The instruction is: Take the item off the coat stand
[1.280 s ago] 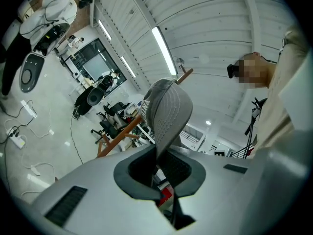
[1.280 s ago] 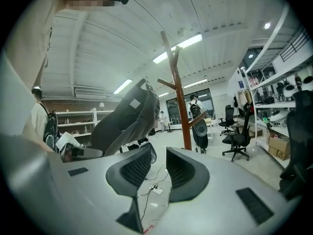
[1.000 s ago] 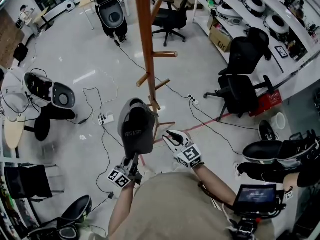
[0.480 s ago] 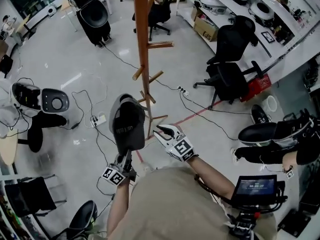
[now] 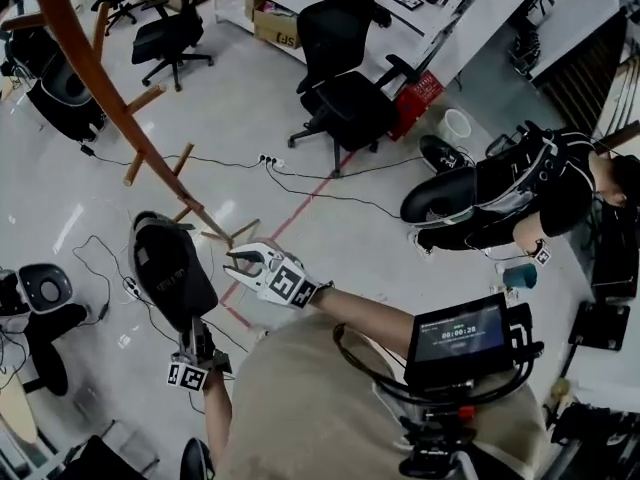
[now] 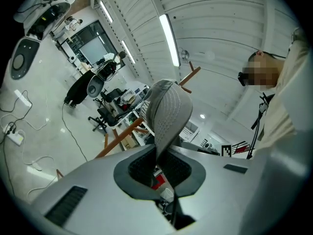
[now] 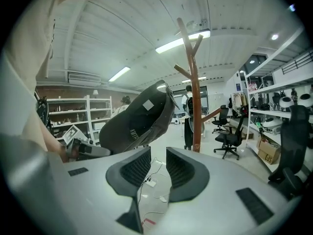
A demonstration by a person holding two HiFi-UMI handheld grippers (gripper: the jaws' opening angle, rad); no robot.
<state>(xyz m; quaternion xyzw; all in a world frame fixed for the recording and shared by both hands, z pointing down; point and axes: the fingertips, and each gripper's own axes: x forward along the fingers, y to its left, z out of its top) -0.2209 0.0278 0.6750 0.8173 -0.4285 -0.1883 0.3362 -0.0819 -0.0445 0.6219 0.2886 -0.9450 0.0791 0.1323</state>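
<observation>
1. The dark baseball cap (image 5: 172,273) hung in the air off the coat stand (image 5: 95,78), its brim pinched in the left tongs (image 5: 196,330). The left gripper view showed the pads pressed on the brim (image 6: 168,111).
2. The right tongs (image 5: 235,261) stood spread with nothing between them, just beside the cap's right edge. Past their pads, the right gripper view showed the cap (image 7: 137,119) left of the wooden pole (image 7: 194,97), with a gap between the two.
3. The cap's upper right edge lay near the stand's lower pegs (image 5: 237,231), apart from them.
4. Open floor (image 5: 330,218) stretched to the right of the tongs, crossed by loose cables (image 5: 300,183). Farther off it was bounded by a black office chair (image 5: 345,98) and a seated person (image 5: 520,188).
5. Compared with a second earlier, the head view had swung: the stand now leaned to the upper left instead of running down the middle, and the seated person showed more fully. The cap stayed in the same pinch, and the right tongs stayed spread and empty.
</observation>
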